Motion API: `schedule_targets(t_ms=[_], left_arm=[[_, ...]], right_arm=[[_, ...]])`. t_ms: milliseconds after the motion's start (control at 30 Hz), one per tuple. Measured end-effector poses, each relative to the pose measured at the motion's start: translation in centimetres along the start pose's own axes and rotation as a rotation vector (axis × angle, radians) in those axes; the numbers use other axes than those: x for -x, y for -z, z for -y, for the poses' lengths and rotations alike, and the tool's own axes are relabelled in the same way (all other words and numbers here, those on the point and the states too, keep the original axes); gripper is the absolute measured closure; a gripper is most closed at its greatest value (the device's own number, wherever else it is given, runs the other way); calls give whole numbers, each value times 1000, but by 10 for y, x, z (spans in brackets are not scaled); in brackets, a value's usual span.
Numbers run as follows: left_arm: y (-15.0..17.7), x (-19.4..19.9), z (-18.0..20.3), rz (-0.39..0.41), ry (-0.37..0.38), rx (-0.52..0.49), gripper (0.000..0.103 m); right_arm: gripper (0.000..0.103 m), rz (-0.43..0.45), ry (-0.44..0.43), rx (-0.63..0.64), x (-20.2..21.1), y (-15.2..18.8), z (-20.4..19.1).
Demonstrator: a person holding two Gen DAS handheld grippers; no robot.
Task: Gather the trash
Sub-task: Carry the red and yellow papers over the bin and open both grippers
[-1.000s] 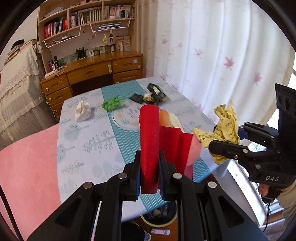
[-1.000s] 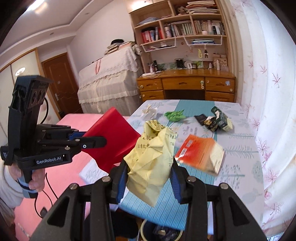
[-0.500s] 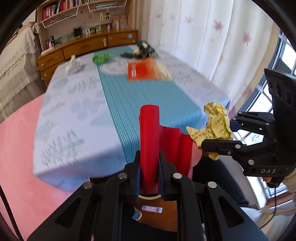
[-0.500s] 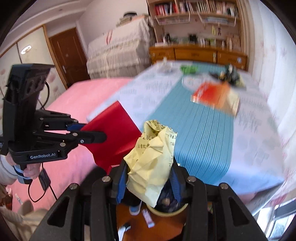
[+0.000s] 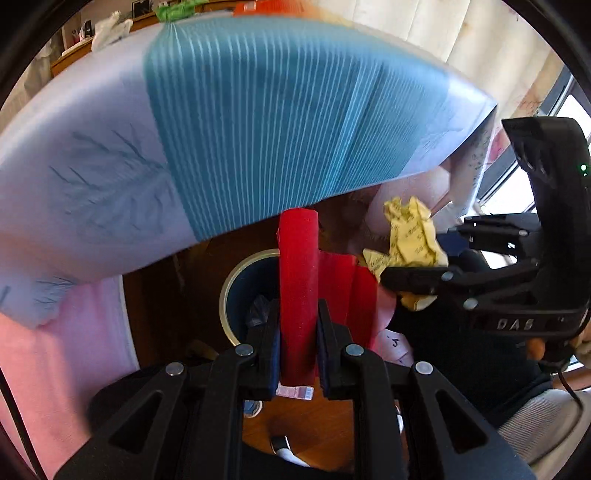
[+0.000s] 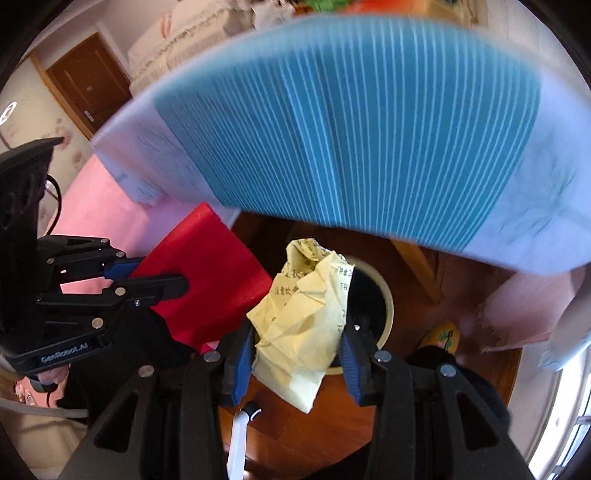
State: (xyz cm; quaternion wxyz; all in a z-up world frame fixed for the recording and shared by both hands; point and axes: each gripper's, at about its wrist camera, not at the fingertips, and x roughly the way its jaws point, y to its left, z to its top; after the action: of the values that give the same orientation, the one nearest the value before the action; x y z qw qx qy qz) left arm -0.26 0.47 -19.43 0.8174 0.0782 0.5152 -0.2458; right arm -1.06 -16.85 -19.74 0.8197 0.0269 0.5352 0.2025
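Observation:
My left gripper (image 5: 298, 325) is shut on a folded red paper (image 5: 297, 280), which also shows in the right wrist view (image 6: 210, 273). My right gripper (image 6: 297, 350) is shut on a crumpled yellow paper (image 6: 306, 317), also seen in the left wrist view (image 5: 410, 240). Both hang below the table edge, above a round blue trash bin with a pale rim (image 5: 231, 291), which the right wrist view (image 6: 384, 310) shows behind the yellow paper. The bin holds some dark trash.
The table with its blue striped cloth (image 5: 277, 118) overhangs close above. Green, orange and white trash (image 5: 173, 9) lies at its far end. Wooden floor (image 6: 424, 406) surrounds the bin. A pink cloth (image 5: 44, 350) is on the left.
Both grippers have tilted down and dropped from table level to below the table edge, over the bin. Each keeps its paper.

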Motion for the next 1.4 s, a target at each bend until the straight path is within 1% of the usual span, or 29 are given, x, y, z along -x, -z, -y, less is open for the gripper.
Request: schedule_targets(t_ms=[200, 267, 367, 433, 533, 567, 667, 833, 933, 967, 1000, 1067, 1100, 1133, 1200, 1267, 1300, 1400], left_arm=[[10, -50, -2, -57, -34, 16, 89], [10, -68, -1, -75, -62, 3, 89], [6, -94, -3, -106, -88, 21, 89], [6, -107, -3, -119, -110, 32, 88], [8, -125, -6, -147, -125, 60, 87], [9, -129, -9, -157, -132, 68, 87], [9, -142, -15, -186, -142, 83, 86], [8, -150, -22, -198, -145, 110, 84], [7, -149, -24, -200, -142, 113, 78], [7, -148, -23, -196, -141, 112, 74], [6, -147, -23, -191, -141, 110, 66], [6, -147, -23, -184, -142, 112, 54], [5, -147, -23, -181, -158, 115, 50], [5, -147, -25, -182, -160, 119, 48], [5, -148, -28, -188, -155, 142, 38], [6, -148, -32, -190, -149, 163, 31], [6, -148, -33, -188, -146, 170, 28], [6, -145, -35, -177, -142, 174, 26]], right_arm=[[61, -48, 13, -86, -52, 17, 18], [61, -57, 12, -140, -69, 17, 25], [59, -54, 19, -220, -91, 21, 38], [59, -72, 31, -257, -105, 22, 46], [59, -129, 60, -276, -122, 26, 54], [59, -147, 58, -289, -127, 27, 56], [58, -147, 50, -292, -130, 23, 58], [56, -153, 54, -296, -140, 20, 61], [52, -160, 75, -285, -146, 17, 59], [52, -162, 78, -281, -148, 15, 58], [51, -164, 78, -279, -150, 15, 58], [47, -173, 86, -279, -152, 14, 57], [46, -176, 93, -281, -153, 14, 58], [45, -179, 97, -287, -153, 14, 59], [45, -182, 99, -303, -154, 14, 62], [45, -180, 102, -310, -154, 15, 63], [44, -179, 103, -312, -154, 15, 63], [44, -179, 108, -306, -154, 15, 62]])
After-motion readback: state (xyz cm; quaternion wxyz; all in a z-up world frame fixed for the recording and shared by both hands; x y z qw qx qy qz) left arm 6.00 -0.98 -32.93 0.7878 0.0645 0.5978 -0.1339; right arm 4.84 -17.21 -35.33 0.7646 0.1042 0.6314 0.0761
